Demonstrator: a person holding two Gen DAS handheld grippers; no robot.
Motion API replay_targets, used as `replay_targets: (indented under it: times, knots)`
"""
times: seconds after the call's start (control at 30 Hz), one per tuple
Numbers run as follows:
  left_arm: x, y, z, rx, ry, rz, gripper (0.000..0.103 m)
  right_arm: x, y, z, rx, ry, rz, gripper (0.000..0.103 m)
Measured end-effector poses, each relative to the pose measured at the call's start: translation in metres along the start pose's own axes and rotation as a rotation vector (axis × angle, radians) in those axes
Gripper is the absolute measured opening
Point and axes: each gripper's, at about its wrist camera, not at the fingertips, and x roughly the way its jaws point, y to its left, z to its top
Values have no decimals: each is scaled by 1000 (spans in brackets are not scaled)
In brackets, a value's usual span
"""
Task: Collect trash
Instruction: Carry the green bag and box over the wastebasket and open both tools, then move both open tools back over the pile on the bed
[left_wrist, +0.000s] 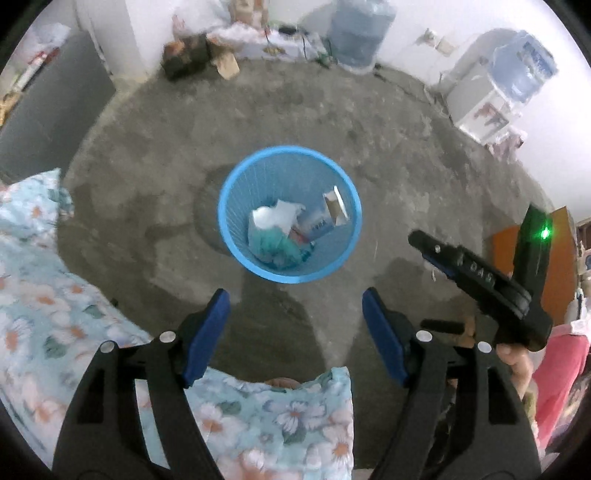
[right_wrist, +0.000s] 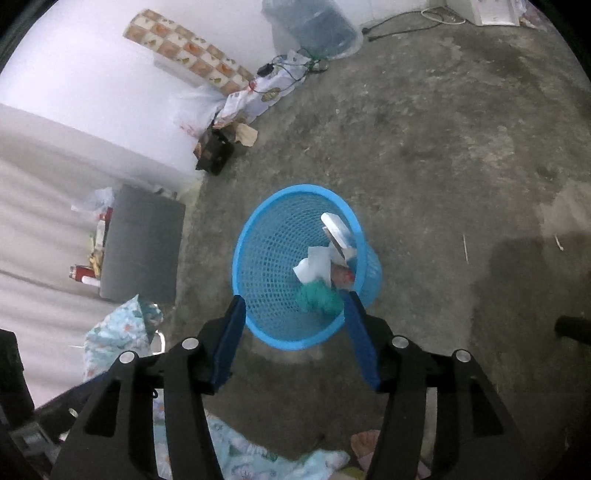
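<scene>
So both hand-held grippers are pointing steeply down at a round blue plastic mesh wastebasket (left_wrist: 290, 214) standing on the bare grey concrete floor (left_wrist: 388, 155).

In the left wrist view the left hand-held gripper (left_wrist: 295, 306) fills the bottom of the frame, black arms running up to blue pads. The jaws stand well apart with nothing between them, just floor, and the basket sits dead centre a little above the tips. Over at the right edge of that same frame you can see the right hand-held gripper (left_wrist: 415, 236) from the side, tilted up toward the basket, with a green light glowing on its body and a person's hand (left_wrist: 515, 363) wrapped round the grip below it. There's white lettering on its side, but it's too blurry to read with any confidence.

In the right wrist view the right hand-held gripper's jaws are apart too, empty, and its blue pads overlap the near rim of the basket, one on each side.

The trash is all in the basket: crumpled white paper (left_wrist: 275, 216), a teal crumpled wad (right_wrist: 319, 297), a white and tan carton (left_wrist: 336, 206) leaning on the wall, and a blue and white wrapper (left_wrist: 314, 223) whose print I can't make out.

Light blue floral fabric (left_wrist: 48, 295) covers the lower left of the left view.
</scene>
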Motion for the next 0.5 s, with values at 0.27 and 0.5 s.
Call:
replay_targets:
  times: [0.27, 0.5]
  knots:
    - [-113, 8, -60, -69, -182, -60, 78, -63, 53, -31, -204, -47, -19, 66]
    - [-216, 53, -160, -228, -379, -26, 81, -114, 139, -75, -487, -77, 46, 80]
